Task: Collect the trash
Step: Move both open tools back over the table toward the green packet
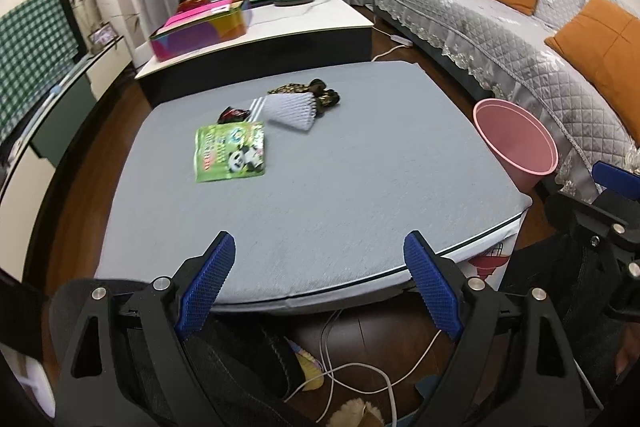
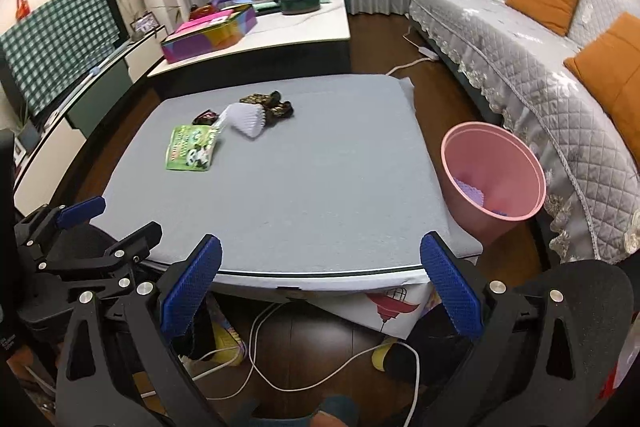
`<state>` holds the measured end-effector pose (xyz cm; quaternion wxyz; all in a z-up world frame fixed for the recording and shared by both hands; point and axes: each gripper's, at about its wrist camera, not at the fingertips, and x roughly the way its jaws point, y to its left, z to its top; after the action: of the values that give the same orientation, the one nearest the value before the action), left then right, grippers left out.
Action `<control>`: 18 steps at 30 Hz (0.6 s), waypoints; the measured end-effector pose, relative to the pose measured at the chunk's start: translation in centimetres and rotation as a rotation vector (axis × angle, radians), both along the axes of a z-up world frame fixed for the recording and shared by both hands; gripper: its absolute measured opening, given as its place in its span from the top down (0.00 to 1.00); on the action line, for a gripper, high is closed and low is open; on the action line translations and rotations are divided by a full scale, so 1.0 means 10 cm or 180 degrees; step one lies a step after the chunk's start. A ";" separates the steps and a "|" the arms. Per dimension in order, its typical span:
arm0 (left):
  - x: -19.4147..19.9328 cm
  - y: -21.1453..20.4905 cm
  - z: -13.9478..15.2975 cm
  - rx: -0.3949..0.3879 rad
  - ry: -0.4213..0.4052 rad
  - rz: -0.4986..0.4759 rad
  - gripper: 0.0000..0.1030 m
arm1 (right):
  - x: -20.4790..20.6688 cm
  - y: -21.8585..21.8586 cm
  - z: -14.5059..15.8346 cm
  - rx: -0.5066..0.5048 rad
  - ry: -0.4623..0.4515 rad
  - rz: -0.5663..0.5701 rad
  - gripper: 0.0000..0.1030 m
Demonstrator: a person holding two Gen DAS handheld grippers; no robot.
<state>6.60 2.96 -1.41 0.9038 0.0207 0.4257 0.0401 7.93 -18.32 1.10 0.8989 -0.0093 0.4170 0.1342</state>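
Note:
Trash lies on the far left part of the grey table (image 1: 340, 195) (image 2: 320, 187): a green panda snack packet (image 1: 231, 151) (image 2: 192, 148), a white foam net sleeve (image 1: 289, 109) (image 2: 249, 120), a dark red wrapper (image 1: 232, 114) (image 2: 205, 116) and a brown-black wrapper (image 1: 320, 95) (image 2: 272, 103). A pink bin (image 1: 516, 143) (image 2: 494, 175) stands on the floor right of the table, with purple scraps inside. My left gripper (image 1: 320, 287) and right gripper (image 2: 320, 287) are open and empty, over the table's near edge.
A second low table (image 1: 260, 23) (image 2: 260, 27) with a colourful box and bowls stands behind. A grey sofa (image 1: 500, 27) (image 2: 540, 47) with orange cushions runs along the right. White cables (image 1: 352, 371) (image 2: 280, 367) lie on the floor under the near edge.

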 end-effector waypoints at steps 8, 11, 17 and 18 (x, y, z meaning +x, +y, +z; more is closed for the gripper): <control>-0.10 0.06 0.07 -0.0050 -0.0107 0.0066 0.19 | -0.08 0.08 0.02 -0.0045 -0.0023 0.0073 0.05; -0.10 0.06 0.07 -0.0052 -0.0099 0.0064 0.19 | -0.09 0.10 0.02 -0.0055 -0.0030 0.0082 0.05; -0.08 0.09 0.07 -0.0050 -0.0097 0.0083 0.19 | -0.08 0.13 0.00 -0.0052 0.0013 0.0105 0.05; -0.08 0.09 0.08 -0.0044 -0.0092 0.0097 0.19 | -0.07 0.14 -0.01 -0.0046 0.0026 0.0117 0.05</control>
<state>5.80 3.89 -0.65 0.9092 0.0073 0.4131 0.0513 7.24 -16.94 0.99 0.8945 -0.0230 0.4214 0.1476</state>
